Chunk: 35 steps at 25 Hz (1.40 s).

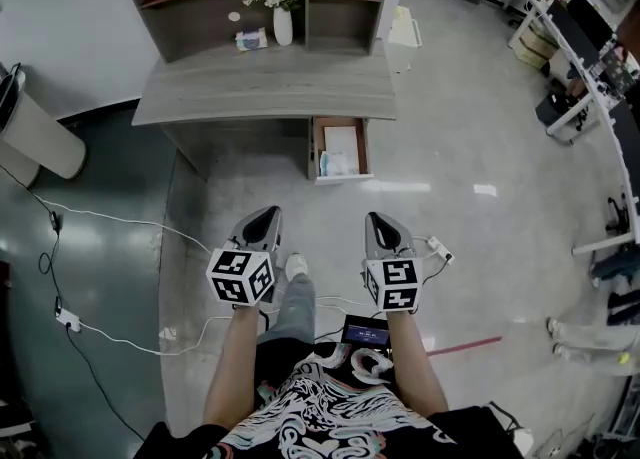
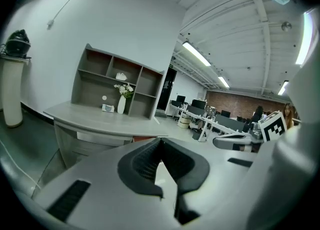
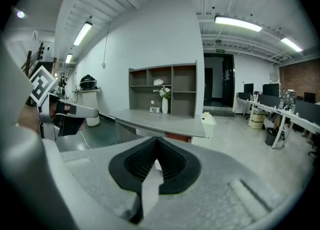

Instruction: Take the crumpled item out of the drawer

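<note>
The grey desk (image 1: 260,87) stands well ahead of the person, and its one open drawer (image 1: 312,152) juts out over the floor near the desk's right end. In the drawer's front left corner lies the crumpled item (image 1: 334,163) (pale, paper or cloth, I cannot tell which), just beside a flat white sheet (image 1: 342,139).

The left gripper (image 1: 262,219) and right gripper (image 1: 378,221) are held low, well apart from the drawer. Each has its jaws pressed together with nothing between them.

Likely risks:
- A gripper that reaches in without spreading its jaws would only shove the item deeper.
- The drawer is narrow, so a bumped wall could slide it shut.
- A loose pinch might drag the sheet along.
- The white cable (image 1: 110,217) trails nearby and could snag a foot.
</note>
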Each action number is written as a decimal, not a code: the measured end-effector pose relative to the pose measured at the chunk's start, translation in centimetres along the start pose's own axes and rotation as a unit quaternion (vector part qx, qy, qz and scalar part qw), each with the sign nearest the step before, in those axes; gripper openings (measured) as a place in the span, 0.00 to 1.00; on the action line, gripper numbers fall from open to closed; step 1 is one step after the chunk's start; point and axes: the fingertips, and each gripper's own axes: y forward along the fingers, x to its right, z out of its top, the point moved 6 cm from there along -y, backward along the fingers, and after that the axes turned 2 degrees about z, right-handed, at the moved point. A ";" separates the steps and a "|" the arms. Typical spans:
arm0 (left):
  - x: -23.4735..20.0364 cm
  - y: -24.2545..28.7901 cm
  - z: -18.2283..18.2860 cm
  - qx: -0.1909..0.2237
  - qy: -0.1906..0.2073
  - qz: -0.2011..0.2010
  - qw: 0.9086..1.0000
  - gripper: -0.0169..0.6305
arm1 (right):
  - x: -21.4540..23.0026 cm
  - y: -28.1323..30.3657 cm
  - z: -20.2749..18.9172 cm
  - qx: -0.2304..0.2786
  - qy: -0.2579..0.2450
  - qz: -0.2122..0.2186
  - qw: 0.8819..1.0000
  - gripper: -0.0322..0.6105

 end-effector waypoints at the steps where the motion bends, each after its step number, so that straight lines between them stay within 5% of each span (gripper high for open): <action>1: -1.0 1.8 0.6 -0.003 0.000 -0.002 1.000 0.02 | 0.7 1.8 0.5 -0.003 0.000 -0.002 1.000 0.06; 10: -8.5 18.3 7.0 -0.043 0.004 -0.043 0.998 0.02 | 6.6 15.9 4.1 -0.042 0.033 -0.029 0.998 0.06; 17: -11.1 26.7 7.7 -0.078 0.014 -0.083 0.993 0.03 | 9.2 22.5 5.9 -0.054 0.032 -0.047 0.997 0.06; 23: -10.2 29.1 7.8 -0.083 0.037 -0.104 0.990 0.02 | 10.6 23.0 5.5 -0.072 0.047 -0.052 0.995 0.06; 35: -11.2 31.0 7.7 -0.097 0.032 -0.057 0.993 0.02 | 12.1 25.5 4.3 -0.090 0.033 -0.029 0.995 0.06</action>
